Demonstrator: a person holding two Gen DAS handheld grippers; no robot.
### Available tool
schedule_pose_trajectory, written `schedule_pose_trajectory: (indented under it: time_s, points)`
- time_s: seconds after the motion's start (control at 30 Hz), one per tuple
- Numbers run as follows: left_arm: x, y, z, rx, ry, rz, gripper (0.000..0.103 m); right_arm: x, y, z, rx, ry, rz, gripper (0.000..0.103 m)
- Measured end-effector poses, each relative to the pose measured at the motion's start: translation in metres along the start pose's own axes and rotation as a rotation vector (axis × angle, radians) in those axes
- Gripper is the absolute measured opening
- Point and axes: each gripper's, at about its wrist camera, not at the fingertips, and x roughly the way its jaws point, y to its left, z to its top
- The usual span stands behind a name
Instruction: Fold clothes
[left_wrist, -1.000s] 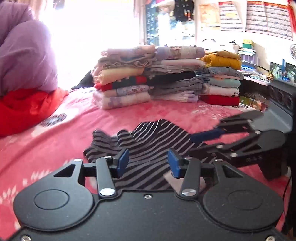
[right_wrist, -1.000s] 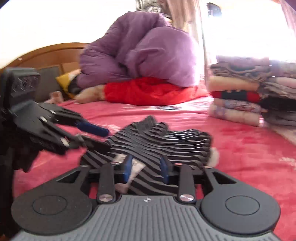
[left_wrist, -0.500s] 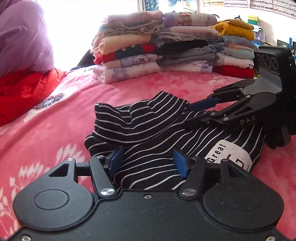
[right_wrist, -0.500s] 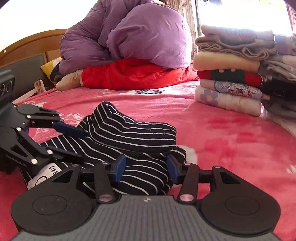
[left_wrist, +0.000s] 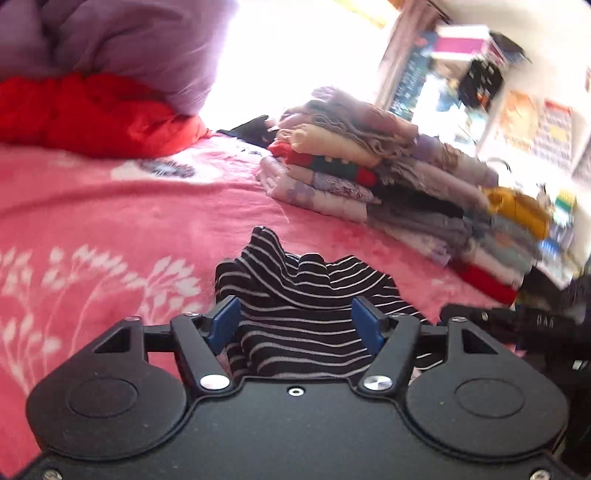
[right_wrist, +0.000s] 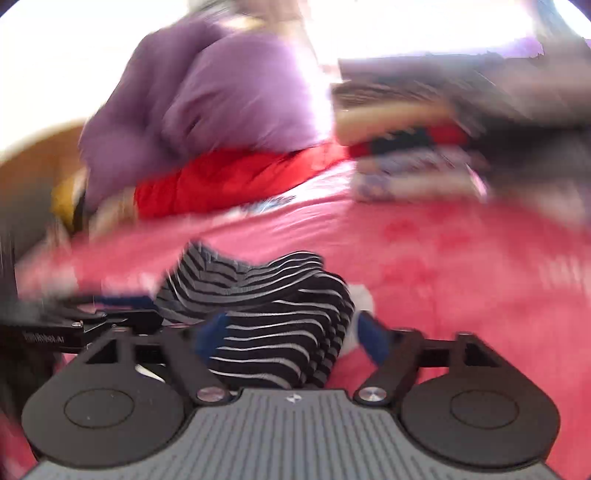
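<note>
Now released on both sides. Left gripper: jaws just spread further, blue pads clear of the striped garment bunched between them, nothing held. Right gripper: jaws just swung wide too, cloth between them but unpinched. Garment dropped in a rumpled heap on the pink bedspread, near the folded stack; probably awaiting smoothing and a fresh grip.

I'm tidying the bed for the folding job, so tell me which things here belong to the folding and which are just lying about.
Part of the job:
- striped garment, bunched between both grippers
- left gripper, open
- right gripper, open
- stacks of folded clothes

Just lying about:
- purple bedding
- red bedding
- pink blanket underneath
- posters on the wall
</note>
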Motion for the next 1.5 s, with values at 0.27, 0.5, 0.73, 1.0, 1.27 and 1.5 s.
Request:
schedule_pose_trajectory:
  time_s: [0.27,0.5,0.73,1.0,1.27,1.5]
  points:
    - [-0.002,0.032,-0.027,-0.49,0.132,-0.034,0.07,-0.026,-0.038,-0.027,0.467,0.053,0.087,0.088]
    - [0.022,0.033,-0.025,-0.488,0.135,-0.046,0.071,-0.001,-0.034,-0.028,0.475,0.06,0.131,0.092]
    - [0.042,0.026,-0.026,-0.432,0.166,-0.064,0.05,0.032,-0.016,-0.019,0.339,0.107,0.09,0.081]
    - [0.038,0.032,-0.025,-0.505,0.169,-0.152,0.032,0.034,-0.018,-0.023,0.395,0.113,0.152,0.035]
    - [0.033,-0.017,0.005,-0.441,0.101,-0.316,0.032,-0.011,-0.018,-0.007,0.446,-0.054,0.265,0.032]
    - [0.115,-0.091,0.041,-0.382,0.121,-0.456,0.032,-0.064,-0.068,0.032,0.442,-0.244,0.229,0.032]
